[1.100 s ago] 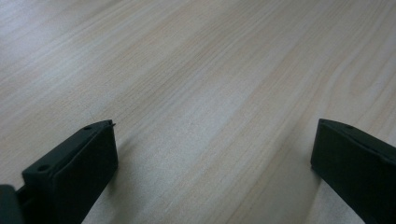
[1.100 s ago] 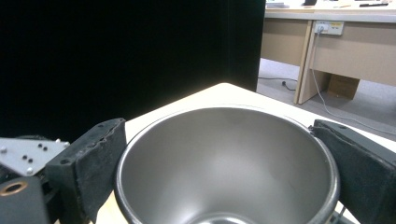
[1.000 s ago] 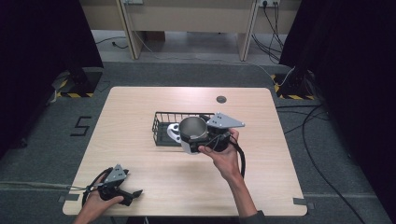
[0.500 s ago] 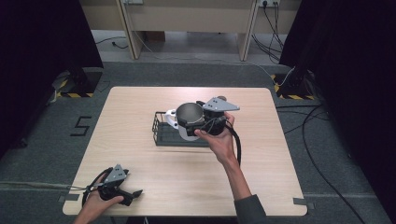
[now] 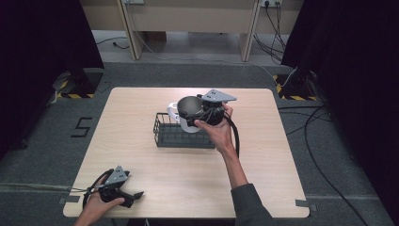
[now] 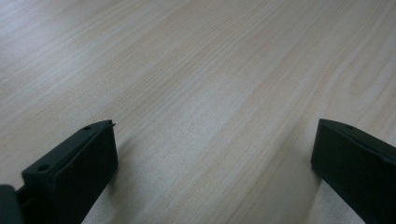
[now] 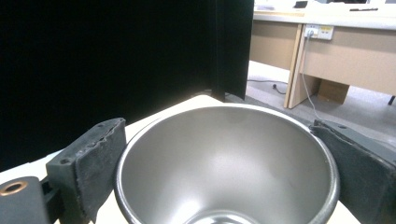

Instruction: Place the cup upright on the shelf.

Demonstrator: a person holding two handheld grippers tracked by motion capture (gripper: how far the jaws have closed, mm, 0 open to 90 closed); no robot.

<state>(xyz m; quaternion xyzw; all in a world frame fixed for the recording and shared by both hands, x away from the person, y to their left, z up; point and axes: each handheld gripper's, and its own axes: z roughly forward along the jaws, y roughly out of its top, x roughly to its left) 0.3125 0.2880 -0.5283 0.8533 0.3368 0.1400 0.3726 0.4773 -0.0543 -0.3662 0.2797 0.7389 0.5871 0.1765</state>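
Observation:
My right gripper (image 5: 189, 113) is shut on a steel bowl (image 5: 189, 106), held in the air over the far edge of a black wire basket (image 5: 181, 136) at the table's middle. In the right gripper view the bowl (image 7: 224, 163) sits between the two pads (image 7: 91, 158), its mouth facing the camera, with my right gripper (image 7: 219, 128) clamped on its rim sides. A white piece (image 5: 173, 112) shows at the bowl's left and underside; I cannot tell whether it belongs to the bowl. My left gripper (image 5: 135, 195) rests open on the table's near left corner, and in its own view my left gripper (image 6: 215, 130) has bare wood between its jaws.
The light wooden table (image 5: 141, 108) stands on grey carpet. Desk legs (image 5: 129, 28) and cables (image 5: 310, 117) lie beyond the far and right edges. Dark curtains close in both sides.
My right gripper has lifted the bowl up out of the basket and carried it toward the far side. The left gripper has stayed in place.

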